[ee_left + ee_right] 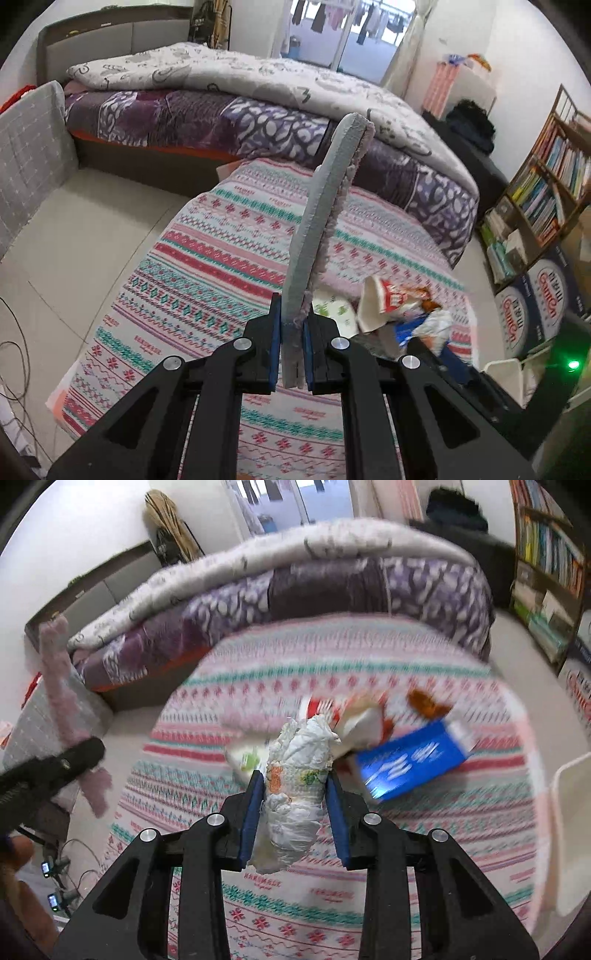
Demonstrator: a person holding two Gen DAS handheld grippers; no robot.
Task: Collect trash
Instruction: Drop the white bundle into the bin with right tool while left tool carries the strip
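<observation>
My left gripper [292, 328] is shut on a long grey pad with a fuzzy pink edge [325, 214] and holds it upright above the patterned cloth [207, 266]. The pad also shows at the left of the right wrist view [55, 679]. My right gripper [295, 794] is shut on a crumpled white plastic wrapper [299, 775] and holds it above the cloth [332, 849]. Behind it lies a trash pile: a blue box [410, 760], a red and white paper cup [343, 712] and a brown scrap [424, 701]. The pile shows in the left wrist view [399, 310].
A bed with purple and white quilts [258, 110] stands behind the cloth. A bookshelf [546, 184] and printed cartons [532, 306] line the right wall. A white bin edge [569, 834] is at the right. Cables [14, 354] lie on the floor at left.
</observation>
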